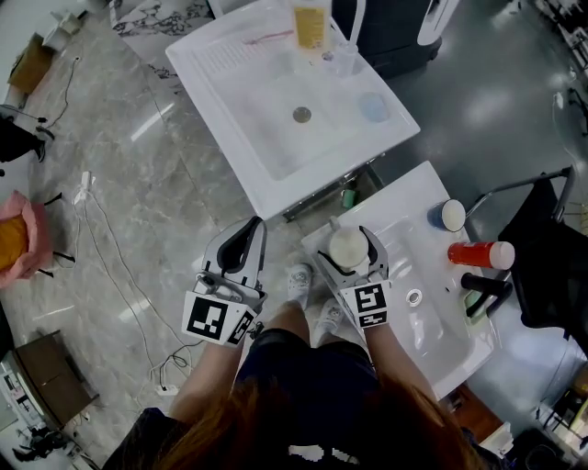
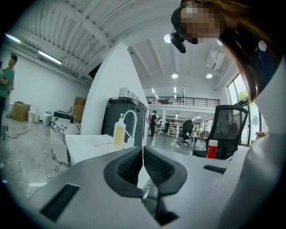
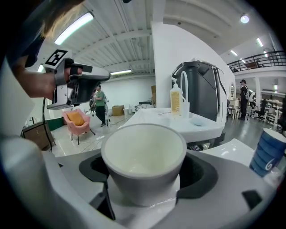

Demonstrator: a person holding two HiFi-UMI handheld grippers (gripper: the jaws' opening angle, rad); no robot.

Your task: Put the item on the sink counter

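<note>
Right gripper view: one white cup [image 3: 143,163] clamped low on its body between the right tongs [image 1: 349,251], narrowed onto it from both sides. Mouth up, empty, kept level, most likely so as to land flat on its base. Head view: cup carried just over the near left corner of the closer sink [image 1: 401,197], seemingly clear of the surface and so not yet set down. Hard to say from above whether any contact at the rim. Free room on that corner for the cup, well apart from the other things farther right. Left gripper view: left tongs [image 2: 143,163] pressed together on nothing, hanging beside the right ones over the floor [image 1: 138,202]. Probably parked there out of the way, since a one-handed job. Counted: two sinks, two tongs, one white cup in the grip. On the closer surface: one blue cup [image 1: 449,216] and one red can [image 1: 473,254] lying on its side, plus a few darker bits near it too small to name. On the farther sink [image 1: 276,188]: one yellow bottle [image 1: 310,27], one clear cup [image 1: 344,60] just beside it, and one pale blue dish [image 1: 372,107] near the basin's edge. Next, by the look of it: lower the cup straight down, then open the right tongs.
</note>
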